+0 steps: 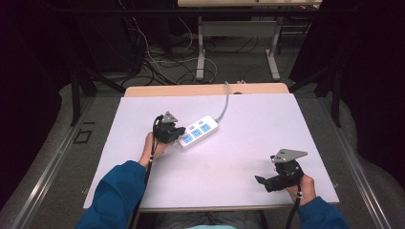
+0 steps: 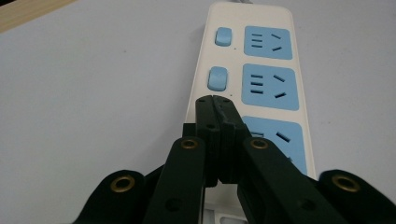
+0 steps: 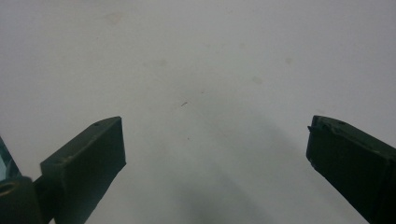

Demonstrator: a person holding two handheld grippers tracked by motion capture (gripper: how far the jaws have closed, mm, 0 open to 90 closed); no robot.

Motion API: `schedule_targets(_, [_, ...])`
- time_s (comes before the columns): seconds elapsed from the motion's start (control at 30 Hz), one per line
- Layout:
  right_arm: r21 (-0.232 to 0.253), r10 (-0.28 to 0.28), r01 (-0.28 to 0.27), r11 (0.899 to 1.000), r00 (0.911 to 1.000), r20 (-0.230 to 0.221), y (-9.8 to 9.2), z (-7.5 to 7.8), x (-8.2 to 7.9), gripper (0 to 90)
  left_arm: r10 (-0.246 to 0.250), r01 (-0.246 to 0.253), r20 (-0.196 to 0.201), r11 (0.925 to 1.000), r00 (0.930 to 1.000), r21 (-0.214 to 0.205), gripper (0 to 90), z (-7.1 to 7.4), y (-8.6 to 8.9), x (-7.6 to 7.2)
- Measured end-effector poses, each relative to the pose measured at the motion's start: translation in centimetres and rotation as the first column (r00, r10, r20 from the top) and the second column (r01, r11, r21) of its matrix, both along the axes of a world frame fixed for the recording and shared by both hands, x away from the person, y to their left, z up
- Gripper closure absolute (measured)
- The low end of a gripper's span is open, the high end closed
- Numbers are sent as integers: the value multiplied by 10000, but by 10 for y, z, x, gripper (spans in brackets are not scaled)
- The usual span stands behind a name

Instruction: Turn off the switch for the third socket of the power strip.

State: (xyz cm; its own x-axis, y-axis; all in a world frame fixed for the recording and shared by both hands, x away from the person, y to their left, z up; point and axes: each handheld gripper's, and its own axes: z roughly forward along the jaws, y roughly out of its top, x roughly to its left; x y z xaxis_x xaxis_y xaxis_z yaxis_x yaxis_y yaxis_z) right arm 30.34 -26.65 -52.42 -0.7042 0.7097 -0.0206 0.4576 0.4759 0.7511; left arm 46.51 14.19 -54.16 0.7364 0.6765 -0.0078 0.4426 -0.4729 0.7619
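jaws of the left gripper [image 2: 215,99] sit pressed together, holding nothing, tips over the cream plastic power strip with blue sockets [image 2: 254,88] mid-table; no readable lettering. right gripper [image 3: 215,135] gapes wide, empty.

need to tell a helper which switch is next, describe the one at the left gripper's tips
On the white table lies a cream power strip with three blue sockets. The left gripper, jaws shut, points at the middle blue switch, beside the middle socket.
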Motion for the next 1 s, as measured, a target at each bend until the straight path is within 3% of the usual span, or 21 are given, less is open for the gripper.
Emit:
schedule_targets(0.07, [-35, 51, -51, 10000, 10000, 47, -1, 0, 0, 40, -64, 64, 36, 9999, 10000, 124, 900, 1, 0, 0])
schedule_targets(0.17, [-30, 73, -73, 10000, 10000, 35, -1, 0, 0, 40, 54, -53, 140, 10000, 9999, -62, 900, -1, -1, 0])
schedule_targets(0.37, [-14, 55, -55, 10000, 10000, 21, 0, 0, 0, 40, 33, -32, 163, 10000, 9999, -52, 900, -1, 0, 0])
schedule_targets(0.53, [4, 34, -34, 10000, 10000, 23, 0, 0, 0, 41, 33, -32, 119, 10000, 9999, -46, 900, -1, 0, 0])
schedule_targets(0.57, [7, 1, -1, 10000, 10000, 5, 0, 0, 0, 41, -99, 100, -39, 9999, 9999, 66, 900, 0, 0, 0])
schedule_targets(1.0, [5, 35, -35, 10000, 10000, -1, 0, 0, 0, 41, -111, 111, 9, 9999, 9999, 108, 900, 0, 0, 0])
